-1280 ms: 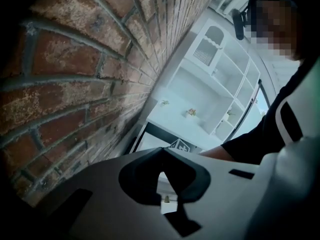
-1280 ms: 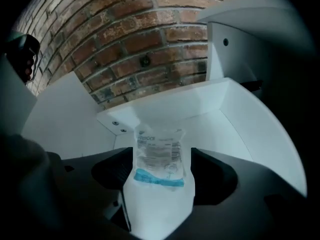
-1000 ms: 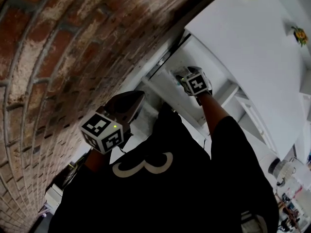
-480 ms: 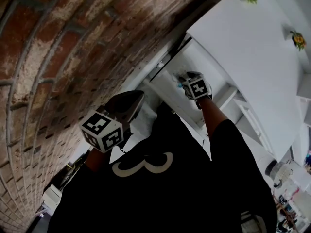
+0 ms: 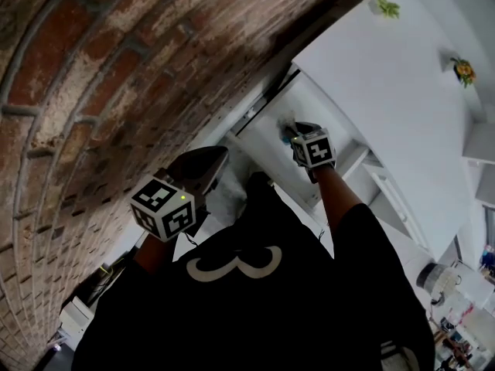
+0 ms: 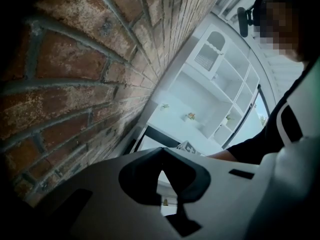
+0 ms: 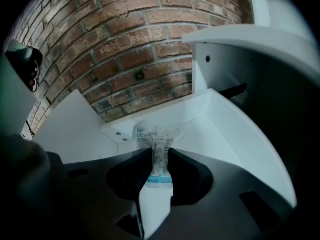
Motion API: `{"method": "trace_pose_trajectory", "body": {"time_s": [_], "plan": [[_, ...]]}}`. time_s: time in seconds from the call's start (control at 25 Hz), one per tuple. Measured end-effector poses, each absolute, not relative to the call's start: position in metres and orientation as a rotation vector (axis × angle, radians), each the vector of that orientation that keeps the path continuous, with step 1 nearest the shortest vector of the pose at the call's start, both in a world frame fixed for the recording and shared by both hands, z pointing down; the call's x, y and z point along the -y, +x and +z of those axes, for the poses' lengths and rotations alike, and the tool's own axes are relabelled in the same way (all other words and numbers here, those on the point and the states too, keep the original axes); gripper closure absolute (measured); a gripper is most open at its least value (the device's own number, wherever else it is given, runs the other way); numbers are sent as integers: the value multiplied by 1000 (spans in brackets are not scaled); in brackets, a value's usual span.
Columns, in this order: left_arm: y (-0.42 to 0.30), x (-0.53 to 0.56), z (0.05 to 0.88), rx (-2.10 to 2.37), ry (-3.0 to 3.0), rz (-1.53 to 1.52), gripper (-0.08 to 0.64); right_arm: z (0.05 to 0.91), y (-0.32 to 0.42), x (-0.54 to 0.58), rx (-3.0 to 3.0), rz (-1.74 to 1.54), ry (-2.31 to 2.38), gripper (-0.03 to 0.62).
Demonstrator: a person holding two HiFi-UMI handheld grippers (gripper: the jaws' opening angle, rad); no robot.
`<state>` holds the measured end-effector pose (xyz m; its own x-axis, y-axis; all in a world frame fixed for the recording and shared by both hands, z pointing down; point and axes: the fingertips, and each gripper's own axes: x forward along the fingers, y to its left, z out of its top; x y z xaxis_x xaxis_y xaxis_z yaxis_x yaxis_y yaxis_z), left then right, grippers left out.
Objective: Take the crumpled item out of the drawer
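Jaws of right gripper [image 7: 160,153]: clenched on a crumpled wrapper [image 7: 156,134], after closing in on it just now; pads nipping its narrow lower part, wider top fanning out past the tips.
Wrapper: clear film with blue print and a blue band at the bottom; held over the open drawer [image 7: 235,134], near the back corner; touching the drawer floor or not, cannot tell.
Jaws of left gripper [image 6: 160,151]: tips together, nothing between them; only a thin gap lower down between the dark pads.
Right gripper in head view [image 5: 294,132]: reached forward and down into the drawer [image 5: 267,147], marker cube facing up, wrapper [image 5: 286,122] a pale scrap at the tips.
Left gripper in head view [image 5: 219,153]: held back near the body, well apart from the drawer, pointing along the wall.
Drawer: white, pulled out from a white cabinet [image 5: 387,83], two screw heads on the back panel in the right gripper view.
Wall [image 5: 116,76]: red brick, close on the left, running behind the drawer [image 7: 140,34].
Cabinet top: two small plants [image 5: 384,6], well apart from each other.
Person: black shirt [image 5: 255,300] filling the lower head view, both arms forward.
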<state>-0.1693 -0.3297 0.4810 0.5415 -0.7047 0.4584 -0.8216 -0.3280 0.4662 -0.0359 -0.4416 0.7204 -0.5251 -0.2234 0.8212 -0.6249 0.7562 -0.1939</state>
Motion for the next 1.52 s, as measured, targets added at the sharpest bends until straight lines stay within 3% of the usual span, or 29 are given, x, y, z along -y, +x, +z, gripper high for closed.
{"method": "trace_pose_trajectory", "body": {"time_s": [0.4,0.84,1.52], "plan": [[-156,315,456,1211,2134,196,557,646,-28,429,2245,581,732,502],[-144,299,407,1219,2247,157,557,507,-14,409,2493,516,853,502],[-116,261,297,1253,2497,68,557,336,7,324,2843,393,836,500]]}}
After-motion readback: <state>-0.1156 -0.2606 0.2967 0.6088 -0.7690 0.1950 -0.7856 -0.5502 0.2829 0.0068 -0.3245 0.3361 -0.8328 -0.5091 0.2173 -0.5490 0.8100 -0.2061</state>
